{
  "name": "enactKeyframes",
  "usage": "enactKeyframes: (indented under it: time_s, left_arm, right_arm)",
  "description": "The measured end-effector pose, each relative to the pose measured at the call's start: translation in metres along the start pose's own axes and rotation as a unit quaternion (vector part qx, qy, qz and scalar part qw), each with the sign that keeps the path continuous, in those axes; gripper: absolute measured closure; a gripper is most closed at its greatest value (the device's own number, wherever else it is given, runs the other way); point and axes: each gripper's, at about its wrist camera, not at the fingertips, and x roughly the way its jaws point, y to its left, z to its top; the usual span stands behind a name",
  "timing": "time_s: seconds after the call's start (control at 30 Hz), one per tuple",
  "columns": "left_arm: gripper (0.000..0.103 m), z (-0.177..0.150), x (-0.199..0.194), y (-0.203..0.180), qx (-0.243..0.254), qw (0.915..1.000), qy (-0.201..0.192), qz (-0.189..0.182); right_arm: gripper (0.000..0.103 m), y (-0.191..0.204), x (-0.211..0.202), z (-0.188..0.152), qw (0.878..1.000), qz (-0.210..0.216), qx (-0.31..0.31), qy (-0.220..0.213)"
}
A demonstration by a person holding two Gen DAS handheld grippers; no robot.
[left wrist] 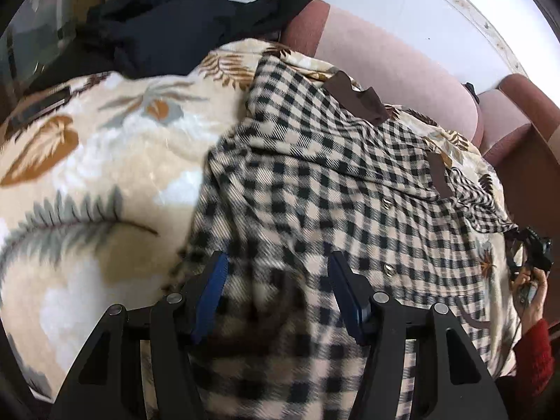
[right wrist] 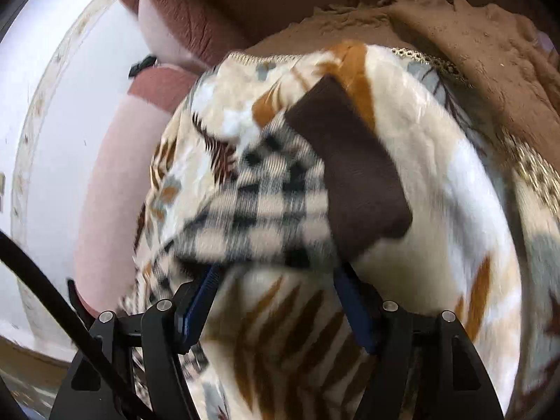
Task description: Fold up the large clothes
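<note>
Both pairs of jaws stand apart, pressing on nothing. The left gripper [left wrist: 278, 262] hangs over the cream-and-black checked flannel shirt [left wrist: 315, 189], spread on a cream plush blanket printed with brown and grey leaves [left wrist: 87, 147]. A dark crumpled garment [left wrist: 168, 14] lies beyond. The right gripper [right wrist: 276, 273] hovers at the shirt's brown-cuffed sleeve [right wrist: 350, 175], beside a pink sofa cushion [right wrist: 115, 175].

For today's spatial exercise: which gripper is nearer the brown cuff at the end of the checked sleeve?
Right. The right gripper has the brown cuff just beyond its fingertips; the left gripper hovers over the checked shirt's body, far away.
</note>
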Motion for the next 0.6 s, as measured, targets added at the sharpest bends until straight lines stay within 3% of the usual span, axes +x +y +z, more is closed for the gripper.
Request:
enactKeyframes:
  time_s: [0.17,0.2,0.23,0.27,0.33,0.43,0.6]
  left_arm:
    - [0.045,-0.005,0.002,-0.02,0.006,0.9998,0.013,0.011]
    - [0.045,-0.005,0.002,-0.023,0.01,0.9998,0.012,0.015]
    - [0.045,-0.005,0.001,-0.026,0.011,0.9997,0.012,0.018]
    - [0.045,-0.004,0.001,-0.027,0.011,0.9997,0.012,0.018]
    - [0.045,-0.003,-0.001,-0.029,0.009,0.9998,0.011,0.015]
    - [0.045,-0.001,-0.005,-0.029,0.011,0.9998,0.008,0.013]
    - [0.045,0.005,-0.008,-0.028,0.023,0.9997,-0.003,0.007]
  right_arm:
    - [0.033,-0.024,0.002,0.025,0.997,0.045,0.061,-0.004]
    - [0.045,-0.026,0.003,0.028,0.997,0.047,0.066,-0.003]
    - [0.073,-0.032,0.003,0.036,0.997,0.047,0.067,-0.003]
    - [0.08,-0.034,0.003,0.04,0.997,0.047,0.068,0.0]
    - [0.086,-0.042,-0.002,0.046,0.995,0.048,0.081,-0.009]
    - [0.087,-0.038,-0.013,0.048,0.996,0.048,0.074,-0.025]
    - [0.087,0.012,-0.029,0.035,0.998,0.016,-0.014,-0.051]
